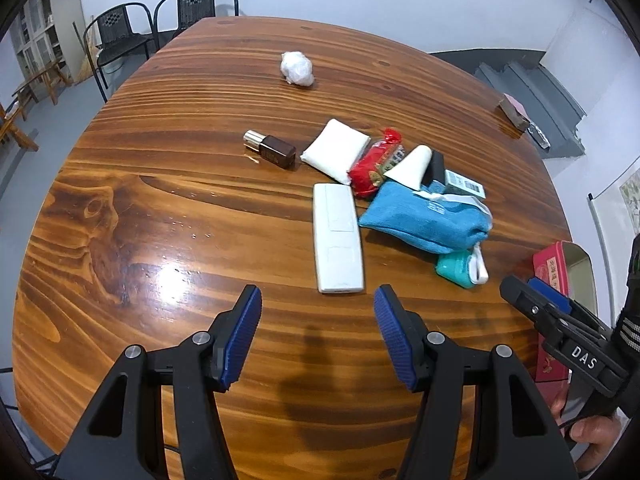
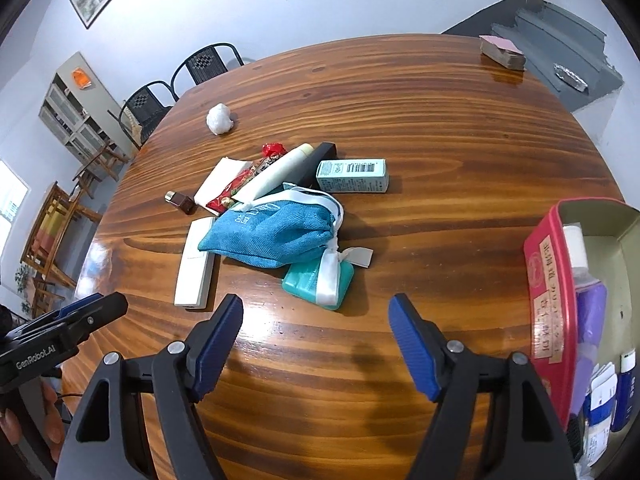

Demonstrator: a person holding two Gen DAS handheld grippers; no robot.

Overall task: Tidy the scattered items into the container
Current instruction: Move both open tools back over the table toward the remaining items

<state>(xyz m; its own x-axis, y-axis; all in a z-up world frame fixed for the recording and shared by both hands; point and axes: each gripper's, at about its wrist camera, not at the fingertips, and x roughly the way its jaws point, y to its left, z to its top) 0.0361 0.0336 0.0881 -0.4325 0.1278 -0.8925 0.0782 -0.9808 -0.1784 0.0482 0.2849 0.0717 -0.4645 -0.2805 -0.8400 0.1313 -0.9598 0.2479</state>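
Note:
Scattered items lie in a heap mid-table: a white remote (image 1: pixel 338 236), a blue drawstring pouch (image 2: pixel 272 232) over a teal pack (image 2: pixel 308 280), a red snack packet (image 1: pixel 376 164), a white tissue pack (image 1: pixel 336 150), a white tube (image 2: pixel 280 170), a mint box (image 2: pixel 352 176) and a brown bottle (image 1: pixel 272 150). A crumpled white ball (image 1: pixel 296 68) sits apart, farther back. The red tin container (image 2: pixel 548 280) at the right edge holds bottles. My left gripper (image 1: pixel 318 294) is open just short of the remote. My right gripper (image 2: pixel 317 302) is open just short of the teal pack, nothing between its fingers.
The wooden table (image 1: pixel 160 220) is broad and glossy. A pink-topped block (image 2: pixel 502 52) rests at its far right edge. Two black chairs (image 1: pixel 120 36) stand behind the far left end. Grey stairs (image 2: pixel 560 32) rise beyond the table.

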